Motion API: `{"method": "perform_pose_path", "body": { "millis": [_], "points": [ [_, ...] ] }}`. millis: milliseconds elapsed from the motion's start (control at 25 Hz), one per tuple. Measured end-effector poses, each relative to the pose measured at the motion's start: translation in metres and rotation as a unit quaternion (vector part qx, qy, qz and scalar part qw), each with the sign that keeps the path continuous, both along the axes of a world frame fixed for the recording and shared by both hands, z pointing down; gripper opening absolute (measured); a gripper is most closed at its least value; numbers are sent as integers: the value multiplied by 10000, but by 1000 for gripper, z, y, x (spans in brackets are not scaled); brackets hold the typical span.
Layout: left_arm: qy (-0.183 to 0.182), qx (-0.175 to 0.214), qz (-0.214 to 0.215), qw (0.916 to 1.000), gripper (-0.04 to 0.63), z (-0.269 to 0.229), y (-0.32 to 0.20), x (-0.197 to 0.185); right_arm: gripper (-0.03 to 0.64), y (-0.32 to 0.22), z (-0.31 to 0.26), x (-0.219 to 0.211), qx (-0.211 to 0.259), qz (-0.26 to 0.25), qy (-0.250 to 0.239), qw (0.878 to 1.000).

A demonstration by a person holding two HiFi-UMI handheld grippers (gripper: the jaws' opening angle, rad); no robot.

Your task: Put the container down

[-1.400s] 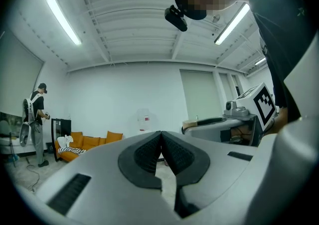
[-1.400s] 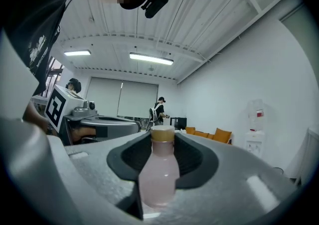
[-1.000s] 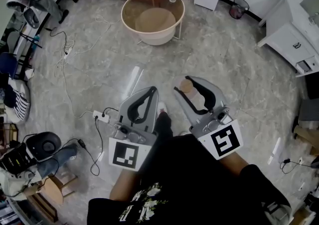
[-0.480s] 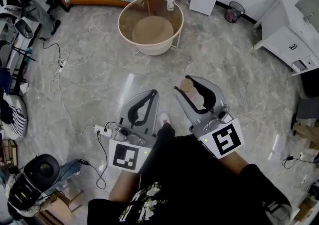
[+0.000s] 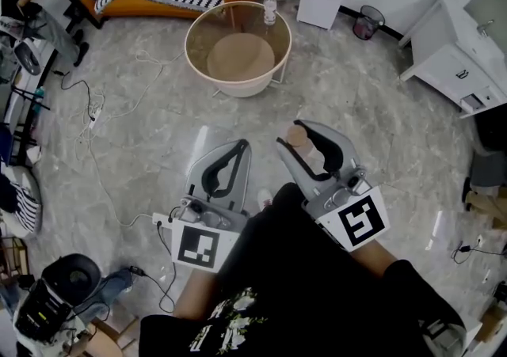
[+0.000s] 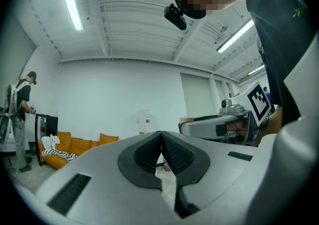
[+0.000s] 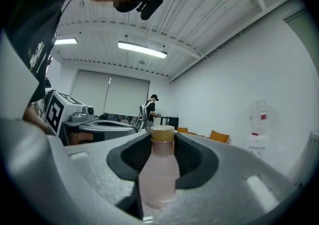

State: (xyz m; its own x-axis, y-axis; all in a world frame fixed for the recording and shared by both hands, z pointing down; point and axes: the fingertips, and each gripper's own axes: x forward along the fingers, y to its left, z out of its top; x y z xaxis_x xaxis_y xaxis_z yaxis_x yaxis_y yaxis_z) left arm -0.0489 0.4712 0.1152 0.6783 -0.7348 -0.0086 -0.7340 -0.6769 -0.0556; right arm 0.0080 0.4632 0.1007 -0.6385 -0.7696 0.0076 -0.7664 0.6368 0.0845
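The container [image 7: 158,171], a pale pink bottle with a tan cap, lies along the right gripper [image 7: 162,139], cap toward the jaw tips. The dark pads stand wide apart and pinch its body, holding it in the air above the grey floor [image 5: 380,126]. Just beside it, the left gripper [image 6: 161,138] has its jaws pressed together on nothing.

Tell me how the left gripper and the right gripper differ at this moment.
The left gripper has its jaws pressed together; the right gripper has its jaws apart around a bottle. The left gripper holds nothing; the right gripper grips the pale pink, tan-capped bottle upright. Both are grey with black pads.
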Motion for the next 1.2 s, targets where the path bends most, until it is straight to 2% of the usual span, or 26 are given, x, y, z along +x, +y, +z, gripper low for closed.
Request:
{"method": "perform_pose_path", "body": {
  "millis": [200, 520, 840, 1200],
  "points": [
    [-20, -172, 1, 9998, 15, 6, -15, -8, 135, -16, -2, -9, -6, -15, 3, 10000],
    [-152, -167, -185, 9996, 15, 10, -39, -32, 133, -49, 5, -23, 47, -81, -65, 9999],
    [-74, -149, -146, 9998, 15, 17, -74, -33, 135, -84, 15, -29, -125, -129, 23, 9998],
    [-91, -191, -256, 9994, 15, 11, -137, -24, 135, -146, 10, -23, -197, -270, -23, 9994]
  ]
}}
